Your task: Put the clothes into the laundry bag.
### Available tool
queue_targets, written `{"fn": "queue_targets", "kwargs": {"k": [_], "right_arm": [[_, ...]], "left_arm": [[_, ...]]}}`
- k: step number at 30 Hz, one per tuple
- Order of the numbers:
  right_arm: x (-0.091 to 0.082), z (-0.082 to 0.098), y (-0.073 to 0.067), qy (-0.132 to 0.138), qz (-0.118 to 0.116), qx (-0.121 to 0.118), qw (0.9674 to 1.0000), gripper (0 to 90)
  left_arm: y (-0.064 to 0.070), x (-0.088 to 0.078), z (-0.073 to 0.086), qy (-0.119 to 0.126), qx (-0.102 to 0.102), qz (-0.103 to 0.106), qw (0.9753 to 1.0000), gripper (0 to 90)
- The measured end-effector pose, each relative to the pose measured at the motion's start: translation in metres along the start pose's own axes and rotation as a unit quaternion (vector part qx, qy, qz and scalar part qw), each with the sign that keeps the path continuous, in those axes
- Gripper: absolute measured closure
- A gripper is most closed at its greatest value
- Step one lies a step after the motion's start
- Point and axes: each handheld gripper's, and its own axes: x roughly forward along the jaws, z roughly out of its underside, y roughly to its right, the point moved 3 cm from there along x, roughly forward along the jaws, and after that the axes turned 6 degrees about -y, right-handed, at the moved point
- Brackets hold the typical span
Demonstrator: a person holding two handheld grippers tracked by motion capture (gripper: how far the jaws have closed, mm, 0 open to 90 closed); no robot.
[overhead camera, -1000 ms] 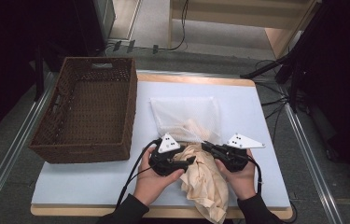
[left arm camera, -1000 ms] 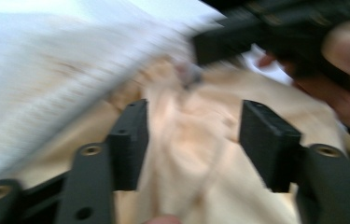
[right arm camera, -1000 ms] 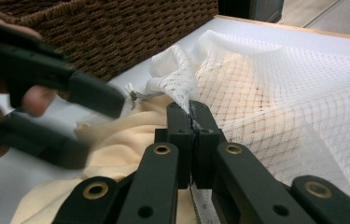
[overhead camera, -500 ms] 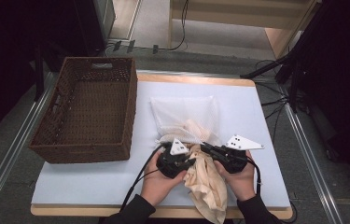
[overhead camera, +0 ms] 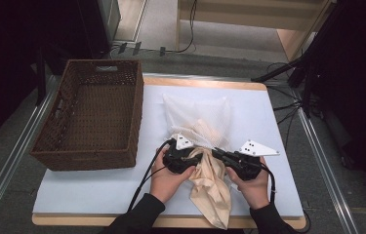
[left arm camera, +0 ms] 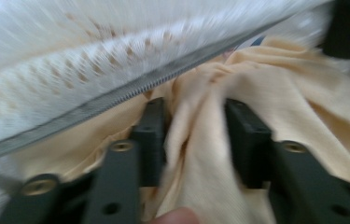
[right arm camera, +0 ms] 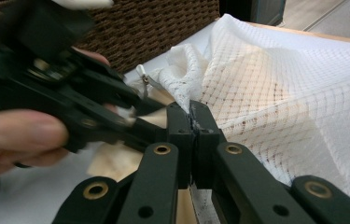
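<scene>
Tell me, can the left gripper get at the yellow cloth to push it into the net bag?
Probably yes. The left gripper already has the yellow cloth bunched between its jaws, which have just been opening, right at the net bag mouth, and the right gripper pinches the bag's edge.

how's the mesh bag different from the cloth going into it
The mesh bag is white, see-through netting with a zipper, lying spread on the table; the cloth is cream, opaque and crumpled, trailing toward the table's near edge. The right tongs are shut on the mesh bag's edge; the cloth sits between the left tongs, which have just been opening. Both are soft fabric.
</scene>
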Motion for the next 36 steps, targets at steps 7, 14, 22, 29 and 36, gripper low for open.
{"fn": "queue_targets", "kwargs": {"k": [7, 14, 22, 29, 36], "right_arm": [[0.002, 0.0, 0.003, 0.0, 0.002, 0.002, 1.0, 89.4], [0.006, 0.001, -0.002, -0.005, -0.001, 0.002, 1.0, 89.4], [0.003, -0.001, -0.009, -0.001, -0.01, -0.009, 0.9999, 89.4], [-0.005, -0.007, -0.012, 0.009, -0.017, -0.019, 0.9996, 89.5], [-0.004, -0.001, 0.0, 0.003, -0.005, 0.0, 1.0, 89.5]], "left_arm": [[0.016, -0.032, 0.008, 0.015, 0.019, 0.049, 0.9985, 33.9], [0.028, 0.005, 0.027, -0.081, 0.059, 0.006, 0.995, 26.1], [0.023, 0.005, 0.003, -0.029, 0.036, -0.006, 0.9989, 70.0], [-0.01, 0.023, -0.008, 0.019, -0.065, -0.041, 0.9969, 65.3], [-0.005, 0.015, -0.001, -0.005, -0.028, 0.005, 0.9996, 44.7]]}}
